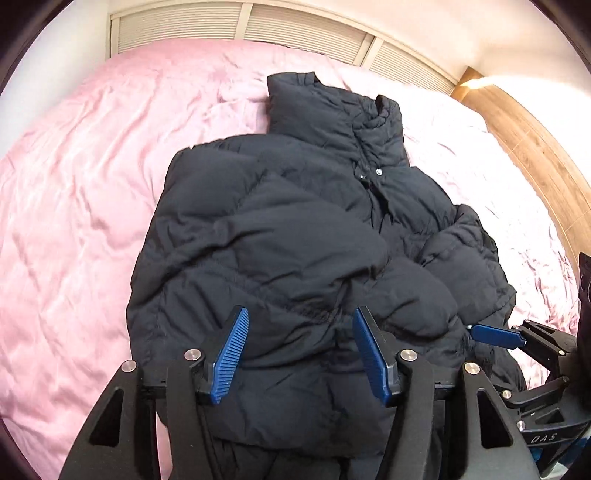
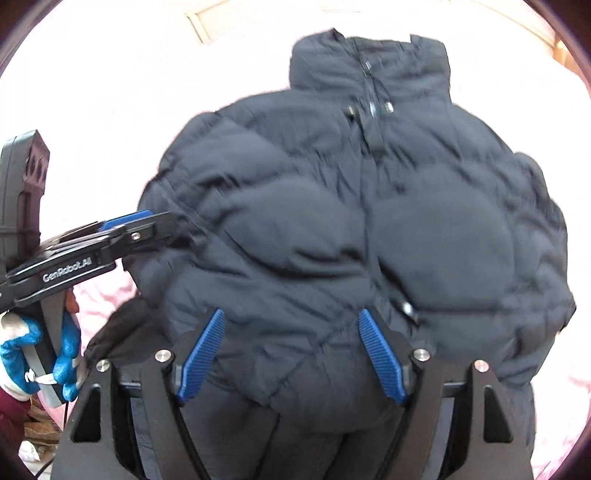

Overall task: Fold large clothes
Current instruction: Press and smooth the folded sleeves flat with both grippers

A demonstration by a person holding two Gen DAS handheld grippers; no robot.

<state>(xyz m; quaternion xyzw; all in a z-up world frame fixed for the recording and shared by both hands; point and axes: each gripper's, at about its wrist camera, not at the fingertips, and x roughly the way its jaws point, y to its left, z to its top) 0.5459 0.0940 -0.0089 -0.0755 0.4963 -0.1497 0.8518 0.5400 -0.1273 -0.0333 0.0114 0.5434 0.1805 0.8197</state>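
A black puffer jacket (image 1: 295, 221) lies front up on the pink bed sheet (image 1: 74, 221), with its collar (image 1: 325, 107) at the far end and both sleeves folded across the chest. My left gripper (image 1: 301, 312) stands open over the near hem; puffy fabric lies between its blue pads (image 1: 231, 350), and they do not press on it. In the right wrist view my right gripper (image 2: 291, 312) is also open over the near hem of the jacket (image 2: 369, 221). The right gripper (image 1: 480, 332) reaches the jacket's right edge. The left gripper (image 2: 162, 218) reaches its left edge.
A gloved hand (image 2: 62, 354) in blue and white holds the left gripper's handle. White slatted panels (image 1: 295, 29) run behind the bed. A wooden strip (image 1: 535, 147) borders the bed on the right. Pink sheet lies bare to the left of the jacket.
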